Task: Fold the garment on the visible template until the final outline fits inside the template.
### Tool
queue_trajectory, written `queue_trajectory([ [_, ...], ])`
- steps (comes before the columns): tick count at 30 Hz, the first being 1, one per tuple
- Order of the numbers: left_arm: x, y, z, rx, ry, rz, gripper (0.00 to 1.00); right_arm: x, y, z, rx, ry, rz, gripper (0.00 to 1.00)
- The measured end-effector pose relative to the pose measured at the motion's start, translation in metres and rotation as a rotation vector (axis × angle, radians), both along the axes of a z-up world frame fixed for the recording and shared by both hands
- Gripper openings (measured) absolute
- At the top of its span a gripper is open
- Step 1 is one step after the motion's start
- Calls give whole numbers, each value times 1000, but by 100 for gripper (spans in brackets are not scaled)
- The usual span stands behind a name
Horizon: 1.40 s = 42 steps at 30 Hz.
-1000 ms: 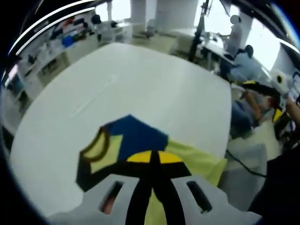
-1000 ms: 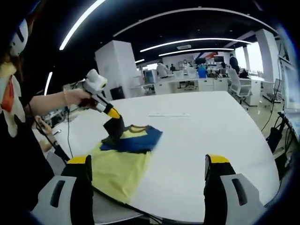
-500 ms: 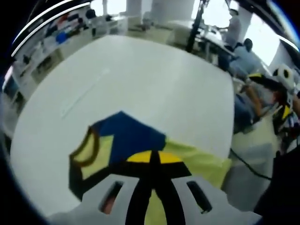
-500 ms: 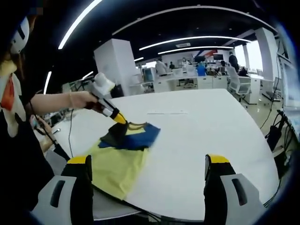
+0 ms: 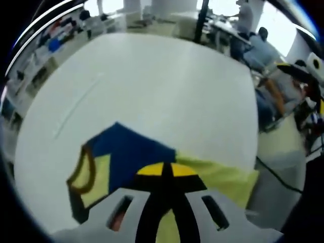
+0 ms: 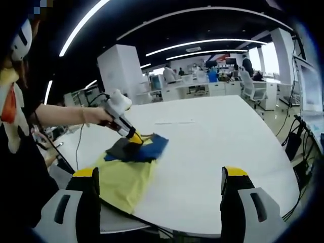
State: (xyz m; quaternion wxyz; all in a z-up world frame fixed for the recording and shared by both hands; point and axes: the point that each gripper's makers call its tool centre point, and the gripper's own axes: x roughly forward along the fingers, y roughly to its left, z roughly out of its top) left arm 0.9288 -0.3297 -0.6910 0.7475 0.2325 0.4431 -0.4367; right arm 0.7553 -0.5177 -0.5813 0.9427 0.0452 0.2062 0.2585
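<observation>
Garment [image 6: 129, 162] folded flatter now; left gripper [image 6: 133, 137] still pinches the top, lowered; right gripper [image 6: 161, 186] idle, jaws apart.

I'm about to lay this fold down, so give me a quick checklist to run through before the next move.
1. Left gripper shut on the garment: ok.
2. Right gripper open, holding nothing: ok.
3. Garment on the table: not ok, its yellow end hangs past the near edge.
4. Template outline under the garment: cannot tell.
5. Blue folded part lying flat: cannot tell.
</observation>
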Motion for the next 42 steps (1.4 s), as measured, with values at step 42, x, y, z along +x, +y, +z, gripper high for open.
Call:
queue_trajectory([
  [42,4,-30,-63,43,63,4,0,5,26,-23,-53,53,140,100],
])
